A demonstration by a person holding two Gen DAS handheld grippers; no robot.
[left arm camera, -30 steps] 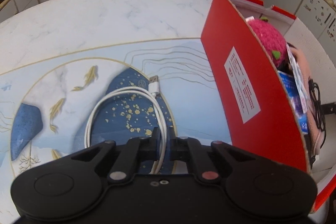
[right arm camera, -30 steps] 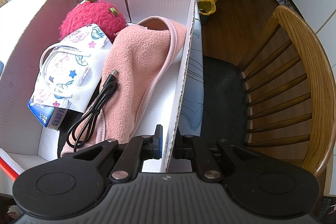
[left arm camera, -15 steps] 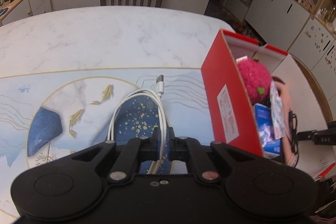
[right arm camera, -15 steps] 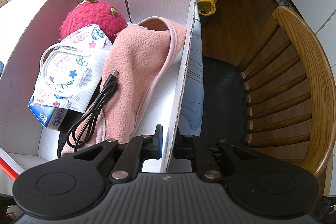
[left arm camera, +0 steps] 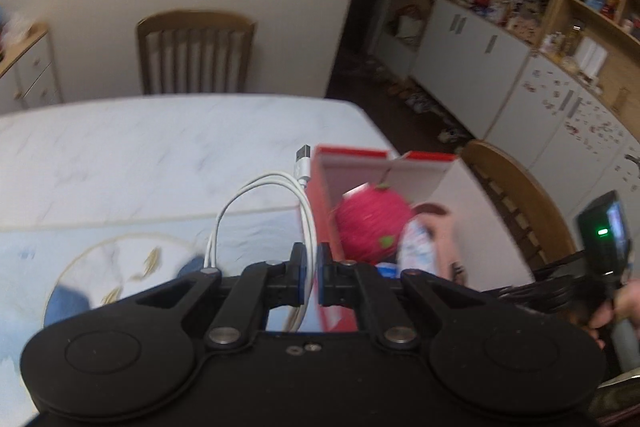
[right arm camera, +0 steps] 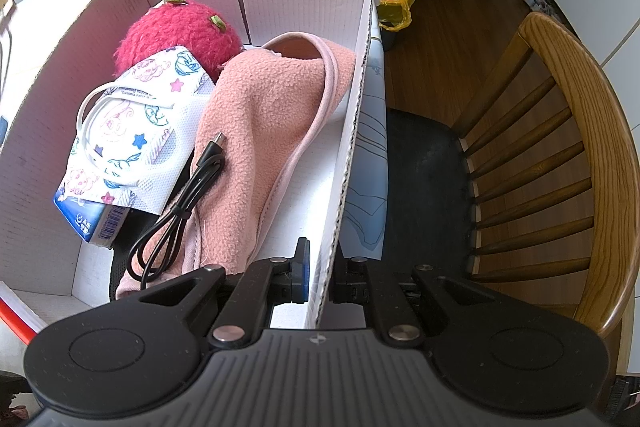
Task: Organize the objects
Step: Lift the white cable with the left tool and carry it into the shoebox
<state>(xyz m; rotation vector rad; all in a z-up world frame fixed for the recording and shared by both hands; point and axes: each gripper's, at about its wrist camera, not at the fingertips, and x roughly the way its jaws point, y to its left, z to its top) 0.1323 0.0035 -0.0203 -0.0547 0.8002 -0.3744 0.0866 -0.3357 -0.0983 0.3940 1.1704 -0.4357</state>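
so my left gripper [left arm camera: 311, 277] is clenched on a white cable [left arm camera: 256, 203], a smooth rubbery cord bent into a loose loop that arches above my fingers, its metal usb plug sticking up at the far end. the loop hangs in the air above the table [left arm camera: 160, 143], a pale marbled top with a glossy blue mat printed with gold fish, and just beside the red outer wall of the box [left arm camera: 324, 195]. the left wrist view is blurred, so fine detail is lost.

my right gripper [right arm camera: 320, 277] is clamped on the near end of the box's right wall [right arm camera: 352, 155], thin corrugated cardboard with a wavy cut edge, white inside and red along the rim. inside lie a shaggy magenta plush ball [right arm camera: 180, 35] with small green leaf bits, a fuzzy pink fleece slipper [right arm camera: 264, 131], a printed face mask [right arm camera: 136, 131] with star patterns and elastic loops, a blue tissue pack [right arm camera: 90, 219] beneath it, and a coiled black cable [right arm camera: 180, 207] draped across the fleece. a curved wooden chair [right arm camera: 580, 147] with spindles stands to the right of the box.
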